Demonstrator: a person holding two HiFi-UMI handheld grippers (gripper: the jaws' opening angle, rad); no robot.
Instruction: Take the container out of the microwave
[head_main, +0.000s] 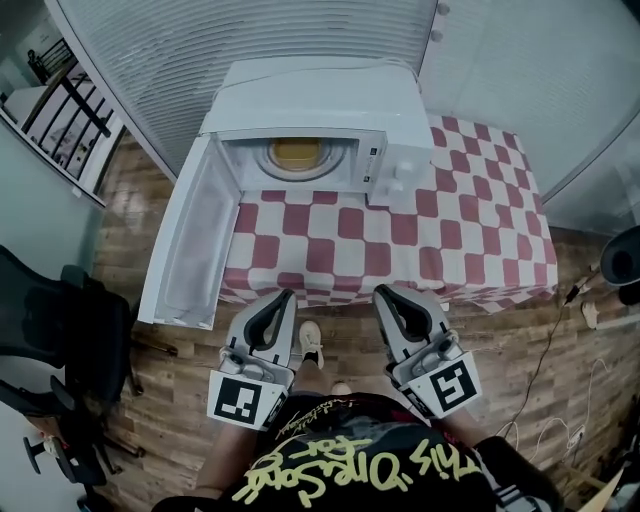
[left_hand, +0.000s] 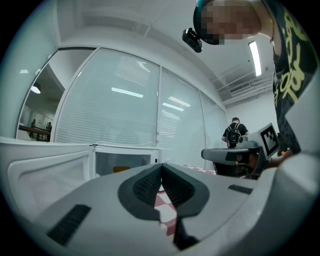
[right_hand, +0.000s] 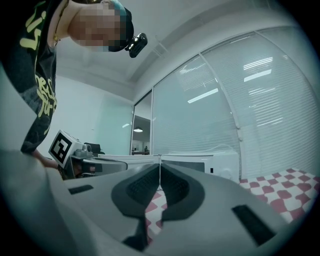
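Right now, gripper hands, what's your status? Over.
Grippers: left gripper shut, right gripper shut, both empty. Task: container inside microwave, door swung open. Nothing seen blocking the way.

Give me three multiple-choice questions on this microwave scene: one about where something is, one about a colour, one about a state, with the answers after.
1. Where is the container?
A) inside the microwave
B) on the tablecloth
C) on the floor

2. What colours is the tablecloth?
A) blue and white
B) red and white
C) plain green

3. How is the microwave's door?
A) shut
B) taken off
C) swung open

Answers:
1 A: the head view shows it sitting in the open cavity.
2 B: red and white checks show all over it.
3 C: it stands out to the side, still attached, leaving the cavity in plain view.
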